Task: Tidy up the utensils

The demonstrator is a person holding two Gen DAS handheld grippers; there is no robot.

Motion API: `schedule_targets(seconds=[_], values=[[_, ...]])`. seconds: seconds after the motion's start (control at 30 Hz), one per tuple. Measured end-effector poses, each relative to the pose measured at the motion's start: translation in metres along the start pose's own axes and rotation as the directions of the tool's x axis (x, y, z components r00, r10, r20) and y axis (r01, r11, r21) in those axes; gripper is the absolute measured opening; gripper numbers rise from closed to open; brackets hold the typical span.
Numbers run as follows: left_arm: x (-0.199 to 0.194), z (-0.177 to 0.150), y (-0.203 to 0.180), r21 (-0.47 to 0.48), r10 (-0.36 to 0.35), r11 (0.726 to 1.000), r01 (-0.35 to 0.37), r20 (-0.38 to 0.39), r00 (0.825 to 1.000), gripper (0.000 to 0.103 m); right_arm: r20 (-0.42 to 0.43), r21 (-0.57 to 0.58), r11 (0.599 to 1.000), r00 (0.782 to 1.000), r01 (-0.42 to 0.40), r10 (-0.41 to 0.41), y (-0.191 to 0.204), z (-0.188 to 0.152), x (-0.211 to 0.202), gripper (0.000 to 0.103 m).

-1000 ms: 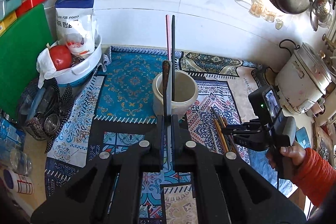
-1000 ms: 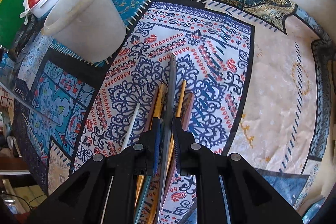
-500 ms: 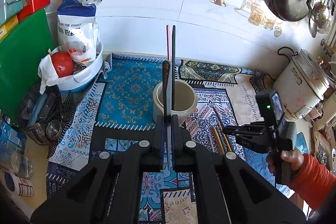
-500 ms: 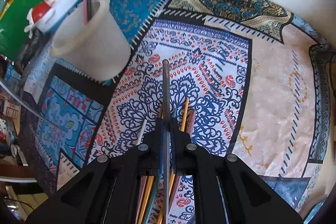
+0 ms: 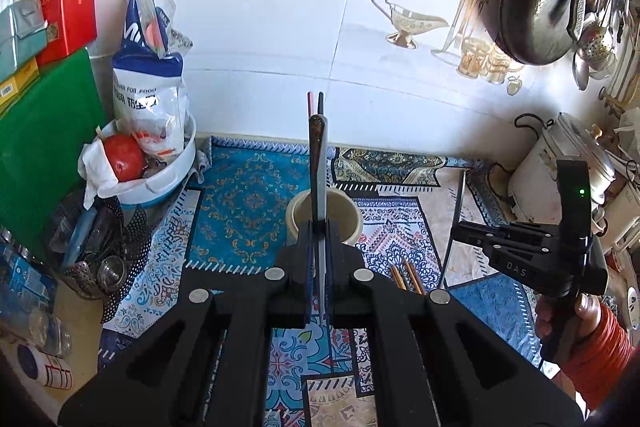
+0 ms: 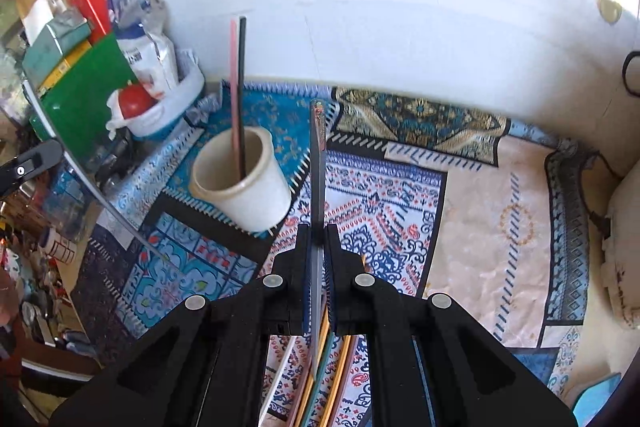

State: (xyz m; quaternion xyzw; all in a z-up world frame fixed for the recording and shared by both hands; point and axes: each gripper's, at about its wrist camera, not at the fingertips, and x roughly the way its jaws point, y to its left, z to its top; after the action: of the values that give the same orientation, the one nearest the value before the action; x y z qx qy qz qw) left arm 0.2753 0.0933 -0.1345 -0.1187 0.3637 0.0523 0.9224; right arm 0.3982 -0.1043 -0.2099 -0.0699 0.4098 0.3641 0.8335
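A cream cup (image 5: 326, 213) (image 6: 244, 183) stands on the patterned cloth and holds a pink and a black chopstick (image 6: 238, 95). My left gripper (image 5: 319, 227) is shut on a grey chopstick (image 5: 319, 163) with a dark patterned tip, held upright just in front of the cup. My right gripper (image 6: 318, 231) is shut on a similar grey chopstick (image 6: 318, 167), lifted above the cloth to the right of the cup; it also shows in the left wrist view (image 5: 460, 231). Several loose chopsticks (image 6: 336, 367) (image 5: 406, 277) lie on the cloth under the right gripper.
A white bowl (image 5: 160, 183) with a red fruit and a food bag stands at the back left, a green board (image 5: 36, 147) and a mesh basket (image 5: 96, 239) beside it. A rice cooker (image 5: 560, 171) stands at the right. A wok (image 5: 536, 7) hangs on the wall.
My right gripper closed on a grey chopstick from the pile and lifted it off the cloth, tilting upward. My left gripper rose and pulled back a little with its chopstick.
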Motion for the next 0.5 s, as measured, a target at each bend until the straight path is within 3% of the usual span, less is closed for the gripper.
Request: schedule_targets(seconds=[0.5], values=[[-0.019, 0.038, -0.005, 0.015, -0.006, 1.0, 0.005, 0.105, 0.994, 0.004, 0.19, -0.098, 0.995, 0.982, -0.007, 0.025, 0.029, 0.053, -0.051, 0.001]])
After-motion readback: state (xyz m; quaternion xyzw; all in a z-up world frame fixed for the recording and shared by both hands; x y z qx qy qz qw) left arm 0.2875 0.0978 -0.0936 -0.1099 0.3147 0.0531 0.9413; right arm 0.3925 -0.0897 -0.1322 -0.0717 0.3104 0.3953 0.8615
